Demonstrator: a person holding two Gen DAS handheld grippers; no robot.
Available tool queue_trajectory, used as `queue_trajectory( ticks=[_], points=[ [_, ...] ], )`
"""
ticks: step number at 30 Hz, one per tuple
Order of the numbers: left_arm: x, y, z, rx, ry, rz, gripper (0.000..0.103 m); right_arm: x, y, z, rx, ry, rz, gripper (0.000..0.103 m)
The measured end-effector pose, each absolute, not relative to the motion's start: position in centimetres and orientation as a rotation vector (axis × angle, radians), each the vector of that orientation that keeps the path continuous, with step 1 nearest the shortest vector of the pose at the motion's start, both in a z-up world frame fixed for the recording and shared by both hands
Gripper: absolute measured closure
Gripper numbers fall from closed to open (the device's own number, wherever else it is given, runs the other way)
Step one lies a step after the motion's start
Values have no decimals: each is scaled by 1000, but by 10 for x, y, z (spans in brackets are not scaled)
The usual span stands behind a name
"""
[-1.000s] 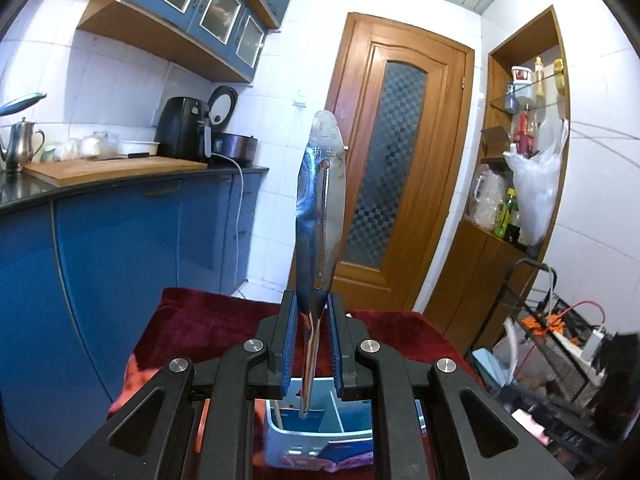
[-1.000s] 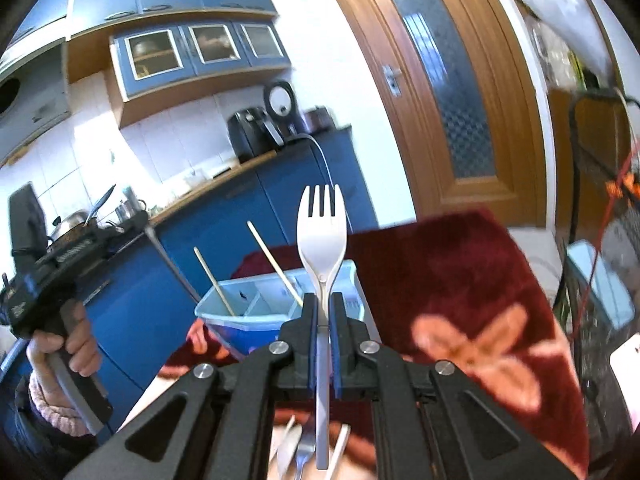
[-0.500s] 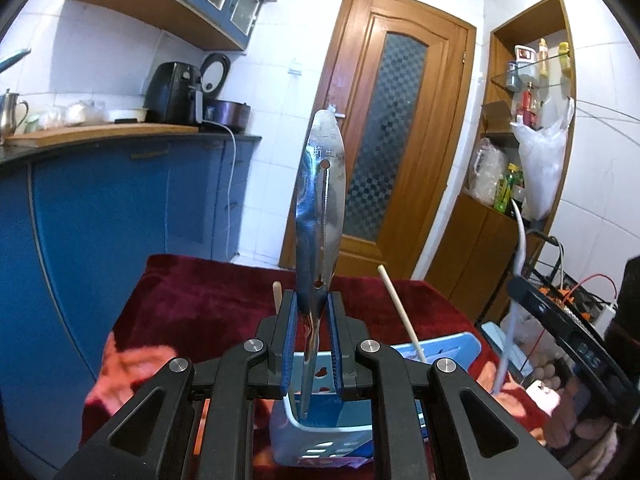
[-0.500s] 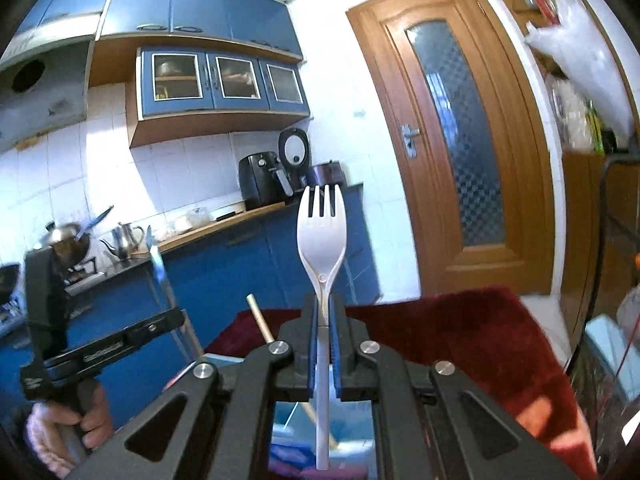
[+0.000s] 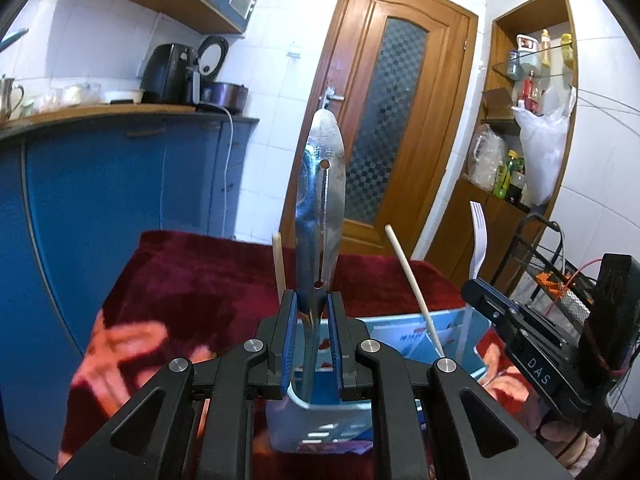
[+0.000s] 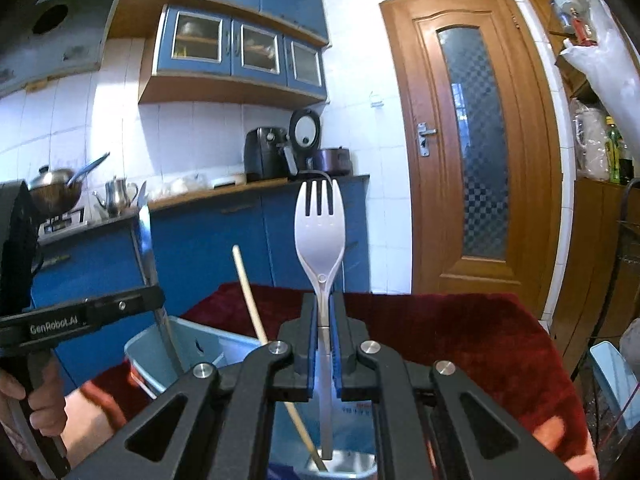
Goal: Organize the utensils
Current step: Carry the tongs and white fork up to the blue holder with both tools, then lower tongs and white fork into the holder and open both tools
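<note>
Left gripper [image 5: 313, 320]: pads pinching a steel knife [image 5: 320, 216], blade upright, handle down inside the blue caddy [image 5: 404, 334]. Right gripper [image 6: 325, 332]: pinching a white fork [image 6: 320, 236], tines up, handle apparently in the caddy. Two chopsticks [image 5: 414, 286] lean in the caddy, on red cloth [image 5: 192, 280].

Left gripper [image 5: 313, 332] path: chopsticks [image 5: 414, 292] at 1 o'clock, right gripper [image 5: 520, 344] at 3.
Open: red cloth [image 5: 192, 280] at 10 o'clock.
</note>
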State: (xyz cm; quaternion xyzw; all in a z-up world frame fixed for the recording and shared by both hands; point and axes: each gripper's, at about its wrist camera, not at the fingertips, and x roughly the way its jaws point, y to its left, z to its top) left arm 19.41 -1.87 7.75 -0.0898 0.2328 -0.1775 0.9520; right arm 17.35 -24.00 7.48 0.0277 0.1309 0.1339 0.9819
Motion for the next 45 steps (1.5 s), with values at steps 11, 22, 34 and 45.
queue_trajectory(
  ticks=[11, 22, 34, 45],
  points=[
    [181, -20, 79, -198, 494, -365, 67, 171, -243, 72, 93, 356, 315, 76],
    [163, -9, 86, -237, 516, -349, 64, 150, -248, 88, 117, 326, 324, 66],
    [121, -6, 98, -175, 530, -345, 64, 108, -260, 108, 173, 376, 307, 64],
    [84, -8, 88, -126, 640, -346, 64, 72, -266, 100, 178, 475, 263, 63]
  ],
)
